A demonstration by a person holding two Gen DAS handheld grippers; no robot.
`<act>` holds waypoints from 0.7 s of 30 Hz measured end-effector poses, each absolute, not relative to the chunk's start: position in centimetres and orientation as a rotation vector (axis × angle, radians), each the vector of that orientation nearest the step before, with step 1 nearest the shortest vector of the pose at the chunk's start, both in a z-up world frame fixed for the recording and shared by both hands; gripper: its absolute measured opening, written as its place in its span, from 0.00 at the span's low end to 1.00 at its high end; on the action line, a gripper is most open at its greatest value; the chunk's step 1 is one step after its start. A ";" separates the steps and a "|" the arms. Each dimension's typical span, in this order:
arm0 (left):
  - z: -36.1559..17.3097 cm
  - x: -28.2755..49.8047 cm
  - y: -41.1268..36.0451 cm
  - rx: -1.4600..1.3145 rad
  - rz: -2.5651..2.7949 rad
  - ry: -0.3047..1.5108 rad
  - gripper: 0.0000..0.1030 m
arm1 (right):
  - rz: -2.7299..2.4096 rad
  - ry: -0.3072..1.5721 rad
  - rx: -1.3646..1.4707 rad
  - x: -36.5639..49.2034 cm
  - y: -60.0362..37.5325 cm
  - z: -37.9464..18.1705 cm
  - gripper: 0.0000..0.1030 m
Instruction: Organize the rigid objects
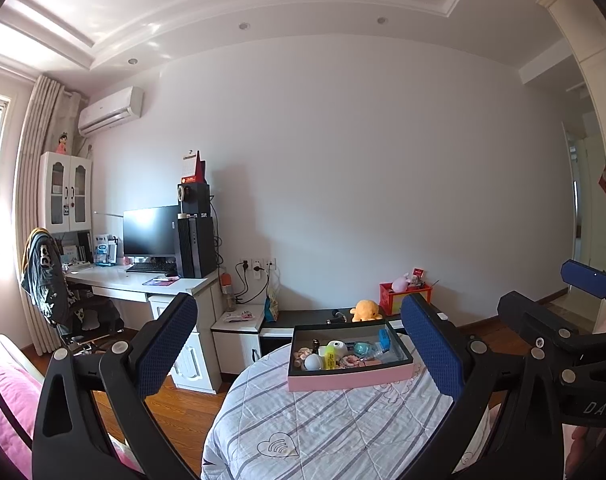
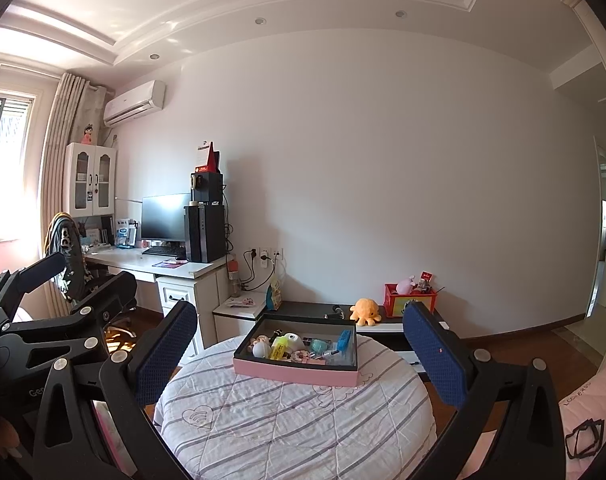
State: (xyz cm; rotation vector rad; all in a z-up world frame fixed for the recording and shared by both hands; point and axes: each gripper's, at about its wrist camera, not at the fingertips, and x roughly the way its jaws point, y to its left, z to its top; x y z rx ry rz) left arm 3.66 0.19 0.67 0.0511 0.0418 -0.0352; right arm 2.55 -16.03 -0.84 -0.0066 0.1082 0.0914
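One pink-sided tray (image 2: 295,374) sits on the striped quilt (image 2: 295,432). Behind the tray: one orange octopus plush (image 2: 365,311), one red box (image 2: 409,305), one monitor (image 2: 165,216), two black towers (image 2: 205,232) (stacked). The tray's small items are too jumbled to count.

Desk (image 1: 115,280) with monitor (image 1: 151,230), air conditioner (image 1: 111,111) — orange plush (image 2: 365,310)

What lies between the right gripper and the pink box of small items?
Nothing but bare striped quilt. In the right wrist view the right gripper is open and held short of the pink box, with no object on the cloth between them.
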 end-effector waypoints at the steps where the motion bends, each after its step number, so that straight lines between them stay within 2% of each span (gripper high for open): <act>1: 0.7 3.7 0.2 0.051 -0.035 0.042 1.00 | 0.091 0.108 -0.007 2.5 -16.0 -0.9 1.00; 21: -0.1 3.8 0.1 0.057 -0.023 0.040 1.00 | 0.078 0.122 -0.008 2.7 -15.9 -0.9 1.00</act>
